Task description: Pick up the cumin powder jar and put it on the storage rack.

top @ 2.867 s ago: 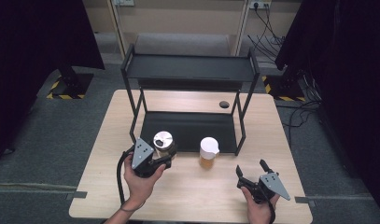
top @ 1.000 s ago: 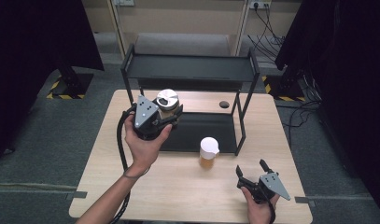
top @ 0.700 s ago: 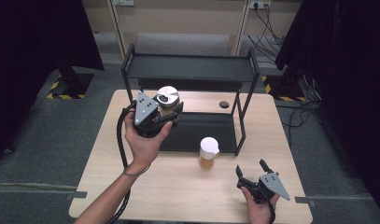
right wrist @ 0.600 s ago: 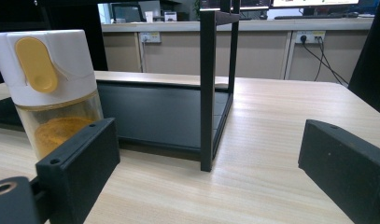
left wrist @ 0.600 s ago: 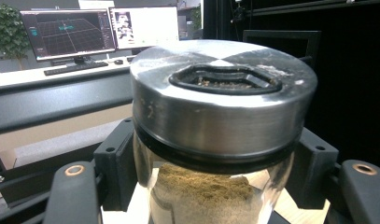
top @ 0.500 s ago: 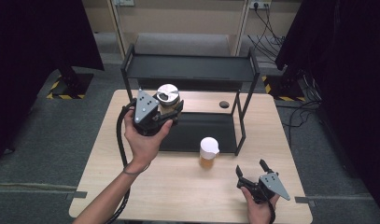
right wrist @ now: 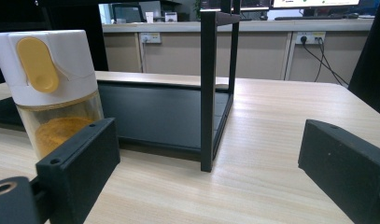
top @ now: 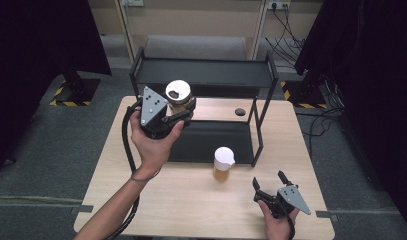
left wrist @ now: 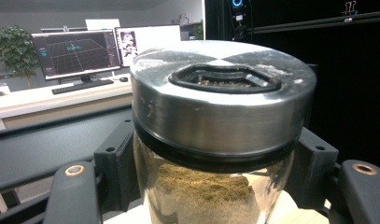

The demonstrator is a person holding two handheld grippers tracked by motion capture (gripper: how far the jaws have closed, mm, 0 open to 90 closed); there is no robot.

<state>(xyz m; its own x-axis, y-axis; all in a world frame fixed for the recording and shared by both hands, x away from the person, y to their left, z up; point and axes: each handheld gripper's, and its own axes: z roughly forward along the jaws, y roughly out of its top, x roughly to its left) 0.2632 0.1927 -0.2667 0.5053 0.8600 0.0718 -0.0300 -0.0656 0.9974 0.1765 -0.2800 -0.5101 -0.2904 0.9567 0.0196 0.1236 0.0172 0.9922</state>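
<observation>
The right gripper (top: 271,184) is resting low at the near right of the table (top: 191,210), its jaws standing wide with nothing between them. Just beyond it, a white-capped jar (top: 224,163) of yellow powder is standing on the table in front of the black rack (top: 261,125). Farther back on the left, the left gripper (top: 183,114) is clamping a steel-lidded glass jar (top: 179,96) of brown powder upright, raised in the air beside the rack's top shelf (top: 201,74).
</observation>
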